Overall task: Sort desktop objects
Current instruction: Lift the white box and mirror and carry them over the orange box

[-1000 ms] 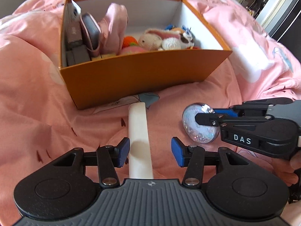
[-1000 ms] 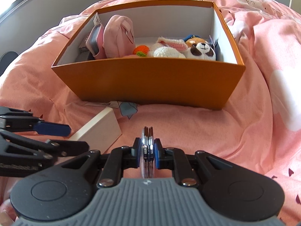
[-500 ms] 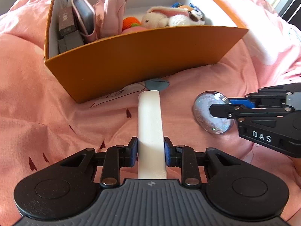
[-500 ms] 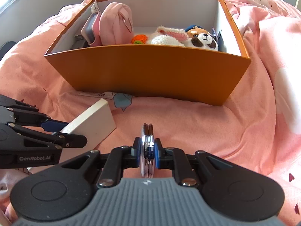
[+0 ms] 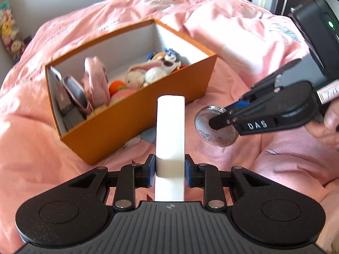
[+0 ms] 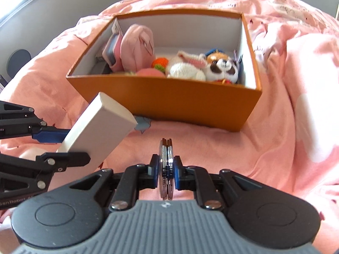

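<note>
Two tools loaded | left tool (image 5: 170, 170) pinches white box (image 5: 170, 135), right tool (image 6: 167, 170) pinches round mirror (image 6: 166, 167) | both short of orange box (image 6: 190, 103) | next: carry forward, release inside.

A home bedroom: a bed under a rumpled pink printed duvet (image 6: 286, 84) fills both views, an orange storage box (image 6: 190, 103) of plush toys (image 6: 220, 69) sits on it, and more soft toys (image 5: 8, 33) line the left edge of the left view
</note>
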`<action>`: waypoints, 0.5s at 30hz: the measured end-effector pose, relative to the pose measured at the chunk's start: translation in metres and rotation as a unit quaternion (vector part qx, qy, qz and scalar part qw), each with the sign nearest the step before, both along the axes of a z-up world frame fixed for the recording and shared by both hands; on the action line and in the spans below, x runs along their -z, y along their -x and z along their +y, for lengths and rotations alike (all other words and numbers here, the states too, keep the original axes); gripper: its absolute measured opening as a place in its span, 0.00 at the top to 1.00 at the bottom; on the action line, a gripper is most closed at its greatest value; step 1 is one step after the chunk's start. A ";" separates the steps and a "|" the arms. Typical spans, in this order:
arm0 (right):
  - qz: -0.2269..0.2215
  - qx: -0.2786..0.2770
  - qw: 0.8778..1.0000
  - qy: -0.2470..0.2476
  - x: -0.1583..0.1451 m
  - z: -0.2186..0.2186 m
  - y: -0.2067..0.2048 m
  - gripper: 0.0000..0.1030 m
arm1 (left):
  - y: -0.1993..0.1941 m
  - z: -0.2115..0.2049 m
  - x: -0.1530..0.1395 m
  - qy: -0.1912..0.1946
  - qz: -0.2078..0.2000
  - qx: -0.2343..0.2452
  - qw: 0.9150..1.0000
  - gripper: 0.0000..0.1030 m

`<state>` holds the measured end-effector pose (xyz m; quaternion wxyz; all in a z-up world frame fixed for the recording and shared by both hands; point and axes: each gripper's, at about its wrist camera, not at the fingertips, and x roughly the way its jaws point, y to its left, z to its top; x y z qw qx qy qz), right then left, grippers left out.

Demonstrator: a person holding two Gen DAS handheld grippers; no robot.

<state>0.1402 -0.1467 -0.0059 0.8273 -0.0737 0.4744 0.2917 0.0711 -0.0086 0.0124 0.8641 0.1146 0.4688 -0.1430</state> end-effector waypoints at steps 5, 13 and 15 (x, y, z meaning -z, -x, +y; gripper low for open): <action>-0.043 0.004 0.999 -0.016 -0.032 -0.010 0.001 0.85 | 0.001 -0.009 -0.026 -0.016 -0.037 0.033 0.999 0.70; -0.090 0.017 0.995 -0.033 -0.063 -0.025 -0.006 0.85 | -0.018 -0.015 -0.068 -0.100 -0.120 0.097 0.983 0.70; -0.094 0.021 0.995 -0.030 -0.065 -0.029 -0.010 0.85 | -0.029 -0.016 -0.076 -0.127 -0.140 0.109 0.976 0.70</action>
